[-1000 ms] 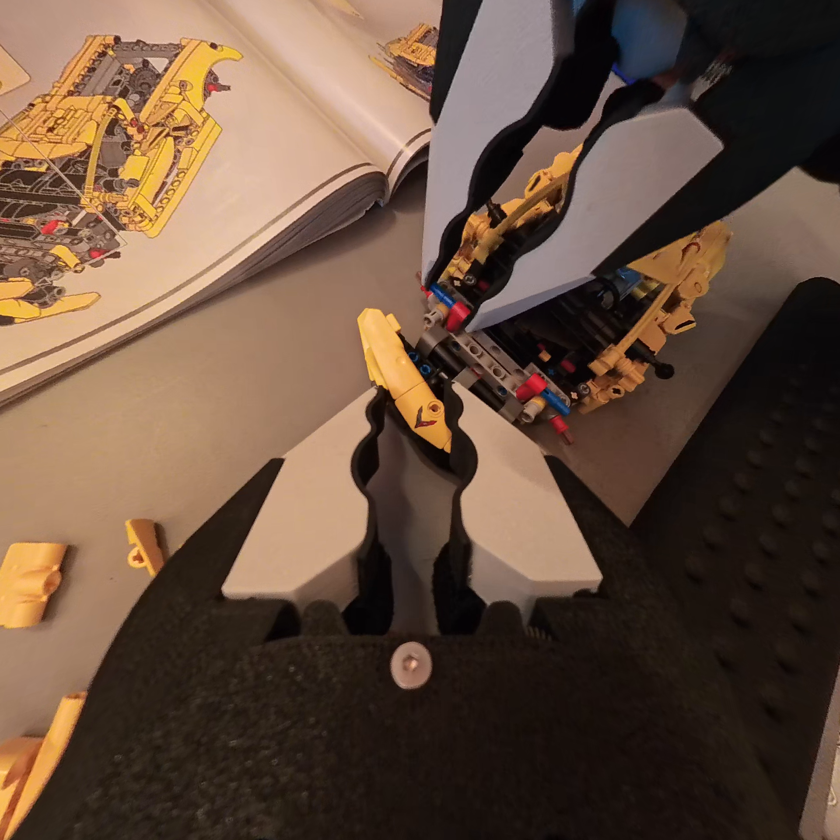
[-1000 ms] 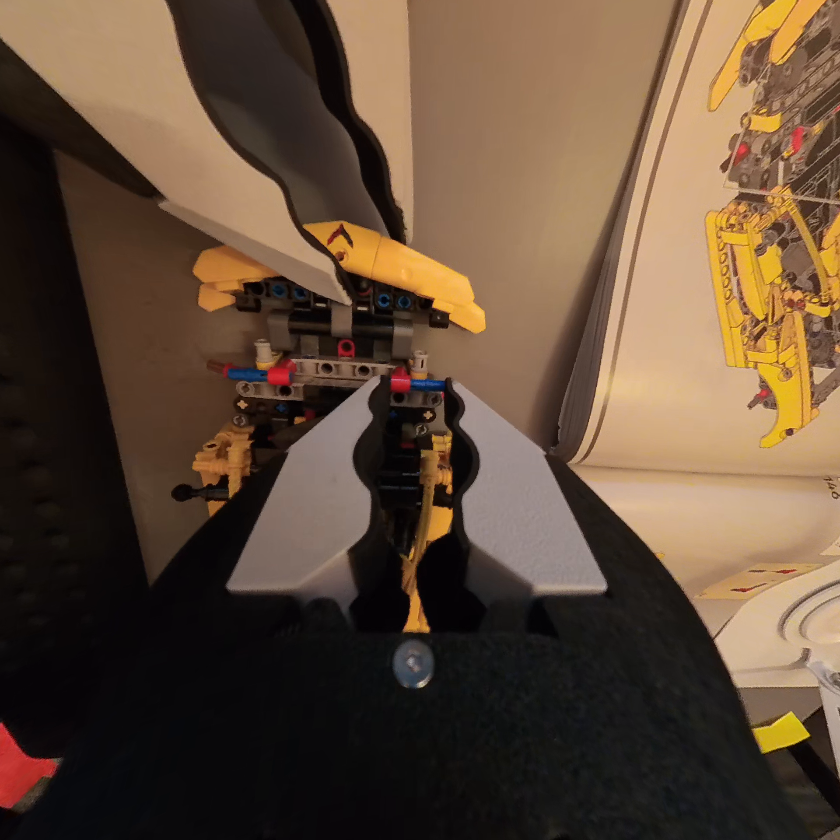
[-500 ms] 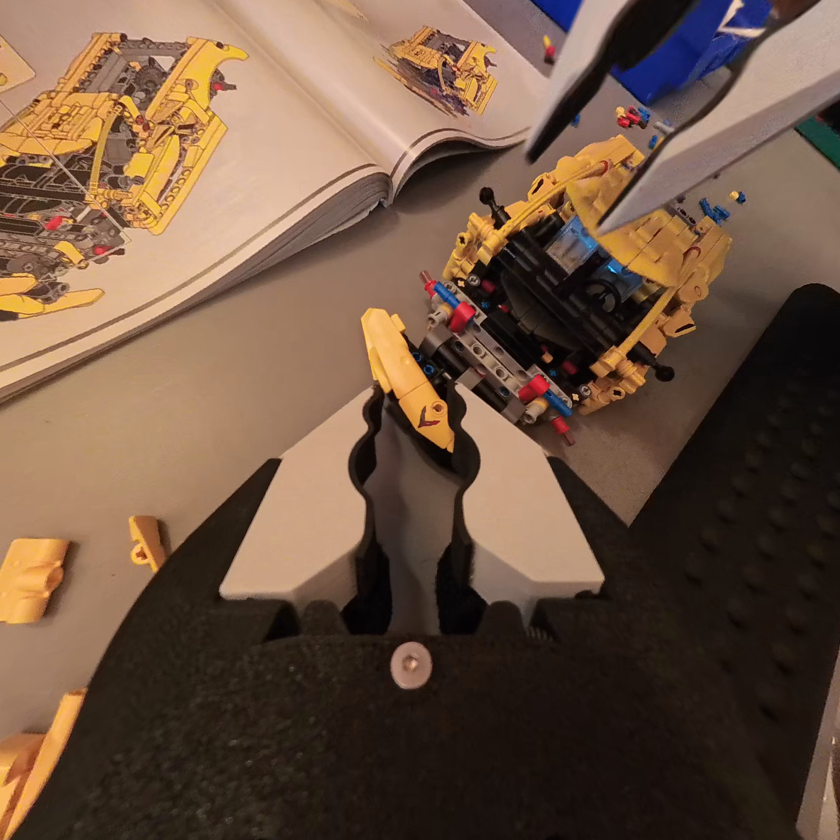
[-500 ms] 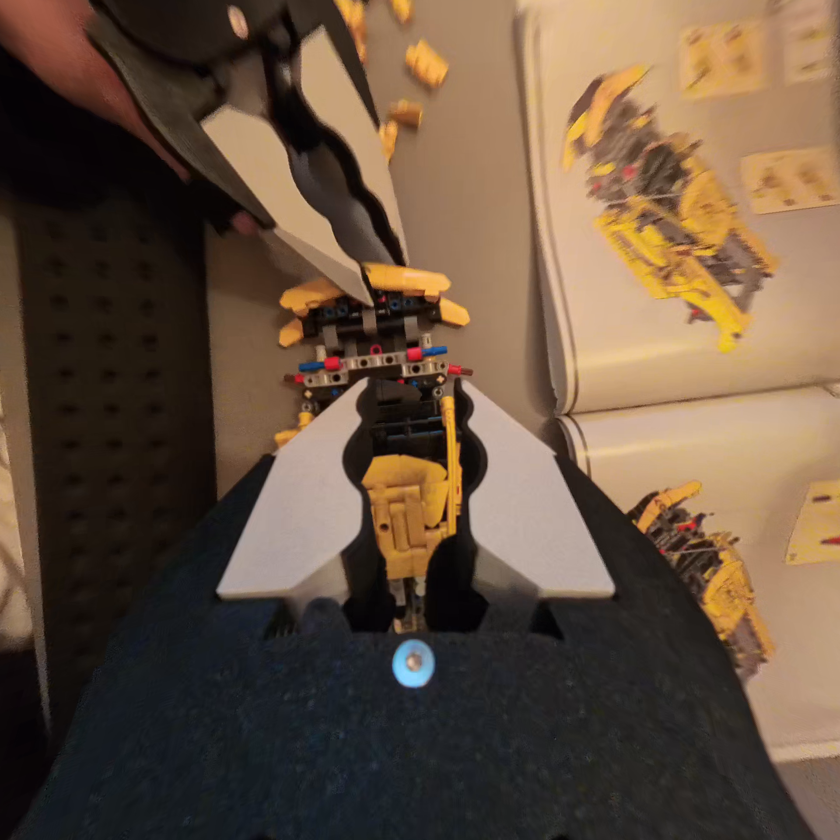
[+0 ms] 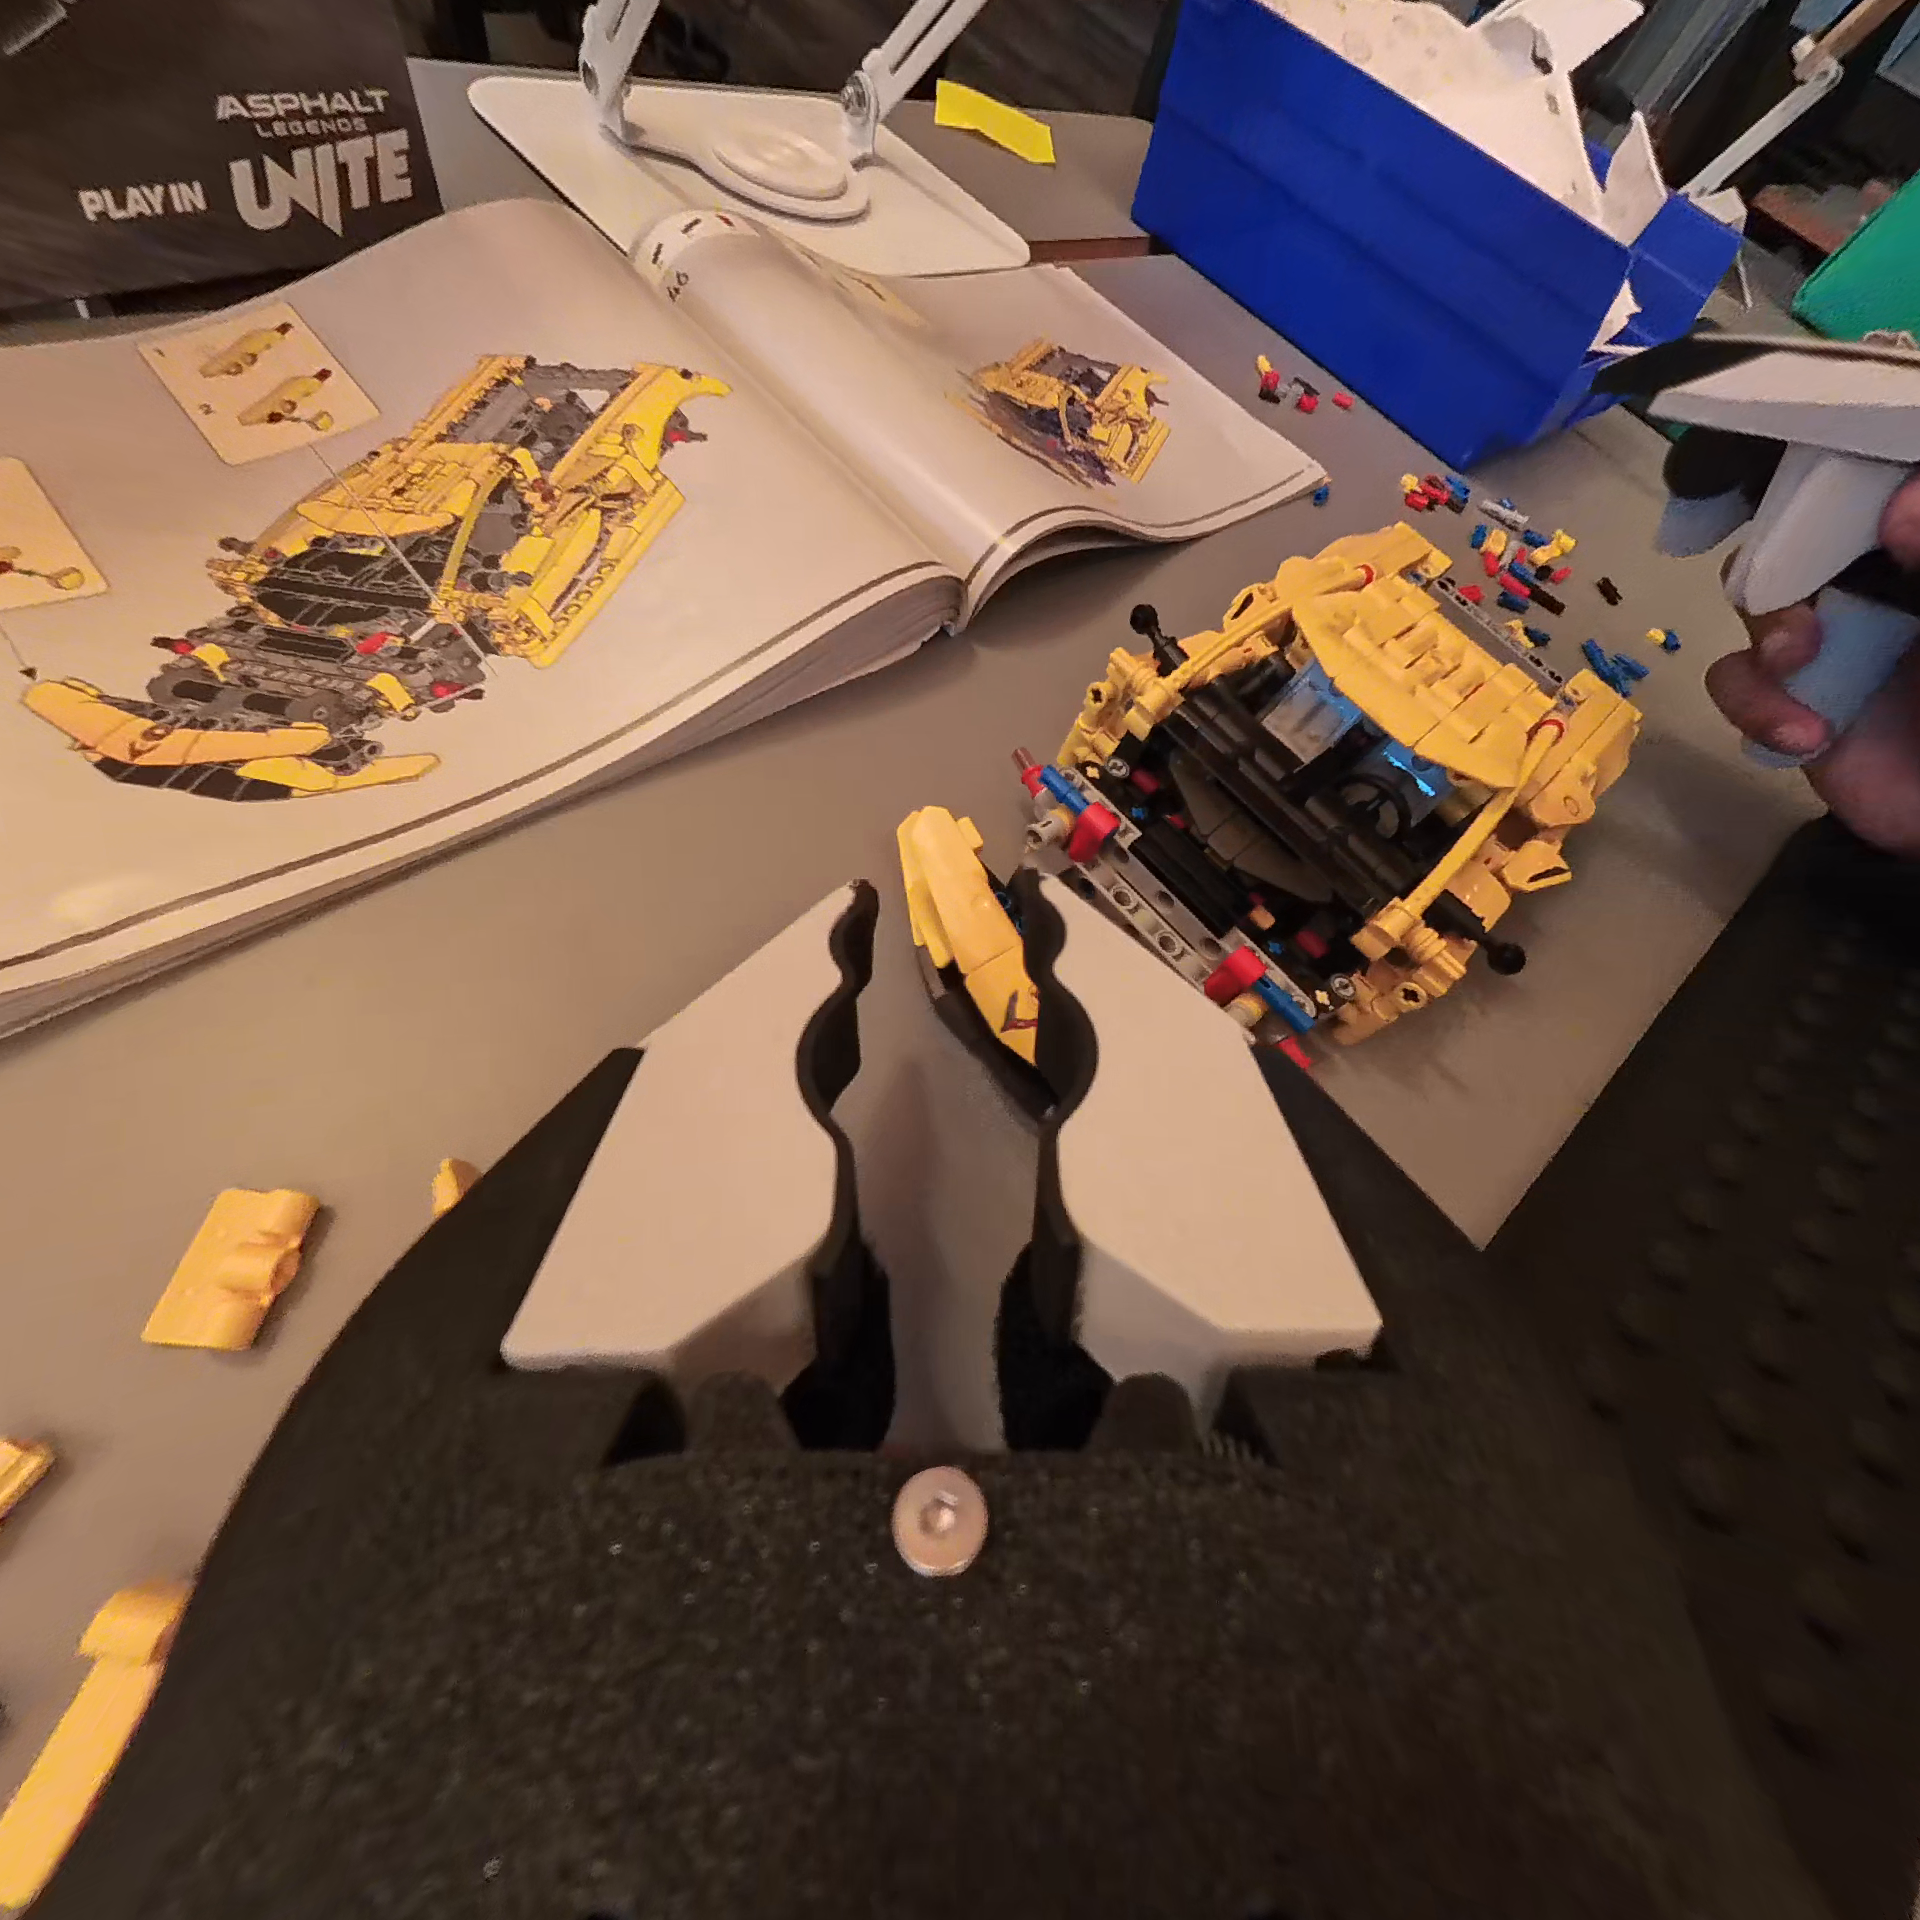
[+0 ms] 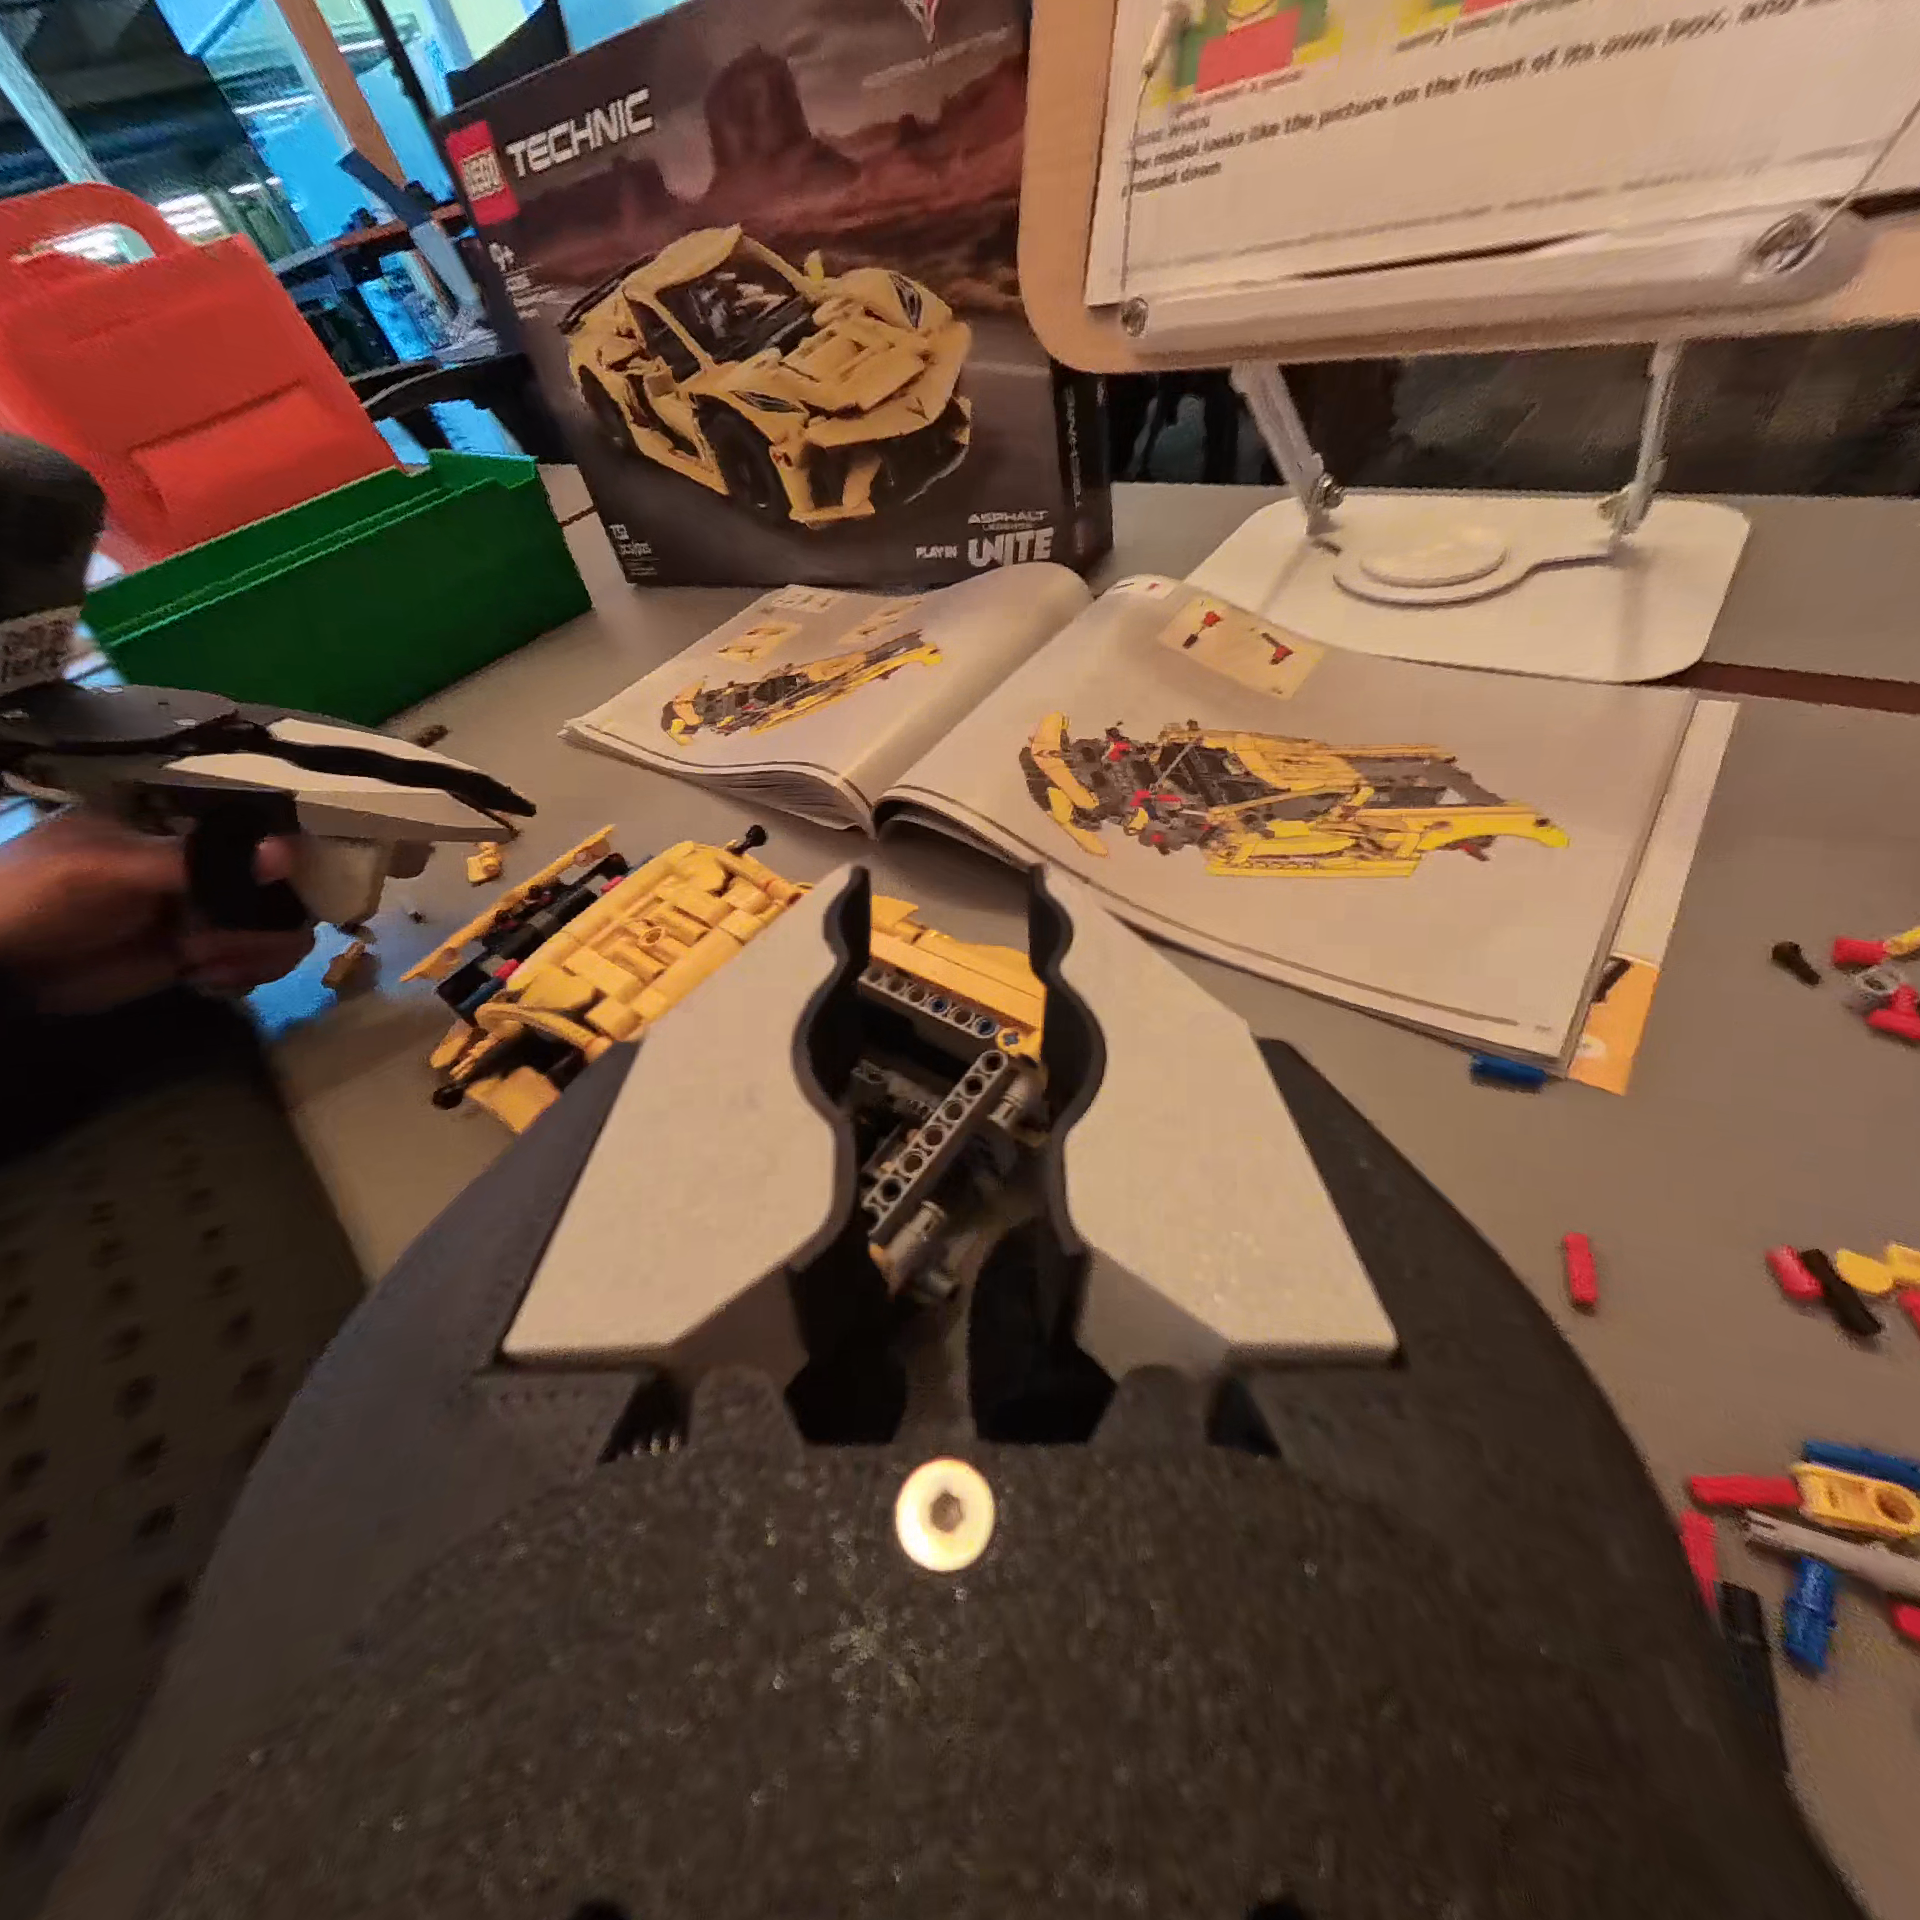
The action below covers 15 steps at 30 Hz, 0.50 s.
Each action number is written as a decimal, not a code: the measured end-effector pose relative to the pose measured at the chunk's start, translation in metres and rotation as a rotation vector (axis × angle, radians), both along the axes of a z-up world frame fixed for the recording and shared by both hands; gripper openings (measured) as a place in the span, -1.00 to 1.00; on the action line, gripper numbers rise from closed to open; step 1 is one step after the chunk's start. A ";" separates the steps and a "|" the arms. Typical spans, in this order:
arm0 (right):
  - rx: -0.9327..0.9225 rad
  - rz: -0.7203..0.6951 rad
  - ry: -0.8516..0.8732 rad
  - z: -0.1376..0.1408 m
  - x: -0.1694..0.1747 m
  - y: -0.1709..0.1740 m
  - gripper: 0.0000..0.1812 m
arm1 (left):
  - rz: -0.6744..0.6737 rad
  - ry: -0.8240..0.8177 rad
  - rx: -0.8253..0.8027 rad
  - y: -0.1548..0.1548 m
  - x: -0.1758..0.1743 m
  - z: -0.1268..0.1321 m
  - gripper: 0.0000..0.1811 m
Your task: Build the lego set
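Note:
The yellow and black lego car (image 5: 1351, 748) lies on the grey table, partly built. Its yellow nose panel (image 5: 961, 925) sits at the near end, beside my left gripper's right finger. My left gripper (image 5: 940, 894) is open, with bare table showing between its fingers, and holds nothing. In the right wrist view it (image 6: 514, 816) hovers left of the car (image 6: 623, 956). My right gripper (image 6: 945, 894) is open and empty above the car's rear. In the left wrist view it (image 5: 1662, 379) is raised at the far right, in a hand.
The open instruction book (image 5: 468, 540) lies left of the car. Behind are the set's box (image 6: 790, 343), a white stand (image 6: 1475, 582), a blue bin (image 5: 1403, 229) and a green bin (image 6: 343, 592). Small pins (image 5: 1517, 561) and yellow parts (image 5: 234, 1283) are scattered. A black studded mat (image 5: 1766, 1247) is near. There is about 25 centimetres between the tips of the two grippers.
Both grippers have let go of the car and drawn back and up. The right gripper left the car's body; the left one released the nose panel. The car stays on the table.

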State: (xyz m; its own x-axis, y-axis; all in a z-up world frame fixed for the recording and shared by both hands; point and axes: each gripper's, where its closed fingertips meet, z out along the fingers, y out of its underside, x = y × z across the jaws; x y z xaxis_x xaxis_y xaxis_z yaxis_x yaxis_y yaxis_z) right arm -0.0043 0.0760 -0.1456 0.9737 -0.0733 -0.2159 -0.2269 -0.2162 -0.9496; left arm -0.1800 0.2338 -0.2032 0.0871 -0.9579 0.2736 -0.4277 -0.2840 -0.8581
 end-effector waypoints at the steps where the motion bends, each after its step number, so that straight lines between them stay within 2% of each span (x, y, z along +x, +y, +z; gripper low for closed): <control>1: 0.000 0.018 0.014 0.002 -0.002 0.001 -0.68 | 0.002 -0.001 0.000 0.000 0.000 0.000 -0.69; 3: 0.010 0.028 -0.012 0.004 -0.006 0.004 -0.70 | 0.009 -0.010 0.008 0.001 0.000 0.002 -0.69; 7: -0.105 0.010 -0.098 -0.019 -0.006 0.006 -0.73 | 0.009 -0.005 0.018 0.001 -0.001 0.001 -0.69; 15: -0.220 -0.163 -0.166 -0.041 0.038 -0.009 -0.67 | -0.007 -0.007 0.018 -0.001 0.001 0.002 -0.69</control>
State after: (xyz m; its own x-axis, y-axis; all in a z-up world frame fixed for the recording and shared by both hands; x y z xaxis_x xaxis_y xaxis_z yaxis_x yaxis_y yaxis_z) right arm 0.0341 0.0674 -0.1863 0.9660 -0.2581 -0.0171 -0.1215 -0.3944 -0.9109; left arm -0.1789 0.2325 -0.2015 0.0782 -0.9632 0.2573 -0.4238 -0.2658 -0.8659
